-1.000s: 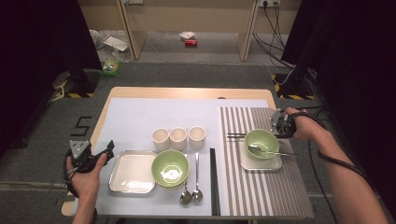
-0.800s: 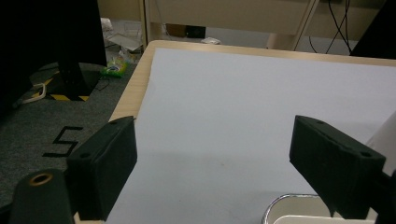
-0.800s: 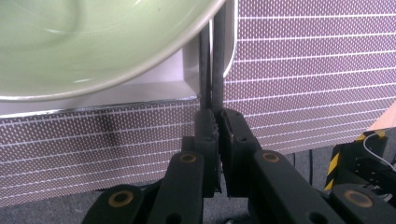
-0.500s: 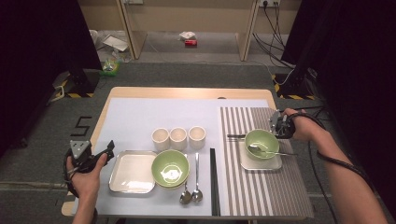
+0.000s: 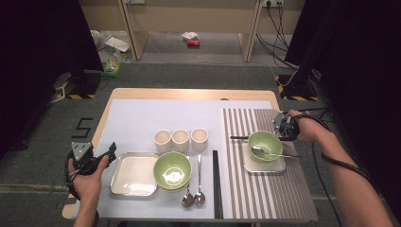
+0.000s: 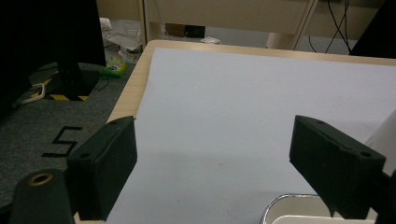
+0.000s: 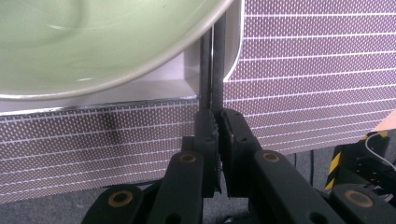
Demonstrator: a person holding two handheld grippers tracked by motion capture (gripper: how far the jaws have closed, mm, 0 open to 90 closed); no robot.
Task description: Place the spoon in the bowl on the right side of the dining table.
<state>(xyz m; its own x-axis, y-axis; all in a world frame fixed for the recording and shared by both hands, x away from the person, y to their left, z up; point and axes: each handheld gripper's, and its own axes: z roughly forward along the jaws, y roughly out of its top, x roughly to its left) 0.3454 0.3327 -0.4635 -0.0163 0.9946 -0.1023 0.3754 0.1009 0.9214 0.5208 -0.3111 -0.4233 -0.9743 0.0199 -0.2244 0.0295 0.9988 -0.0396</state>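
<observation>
- Right gripper (image 7: 215, 122) pinches the black chopsticks (image 7: 211, 65) by their end, beside the green bowl (image 7: 93, 42).
- Thin, stiff, light, probably slippery; grip both sticks together.

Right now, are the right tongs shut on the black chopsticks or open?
Shut on them. In the right gripper view the right tongs press both sides of the black chopsticks, which run under the green bowl.
</observation>
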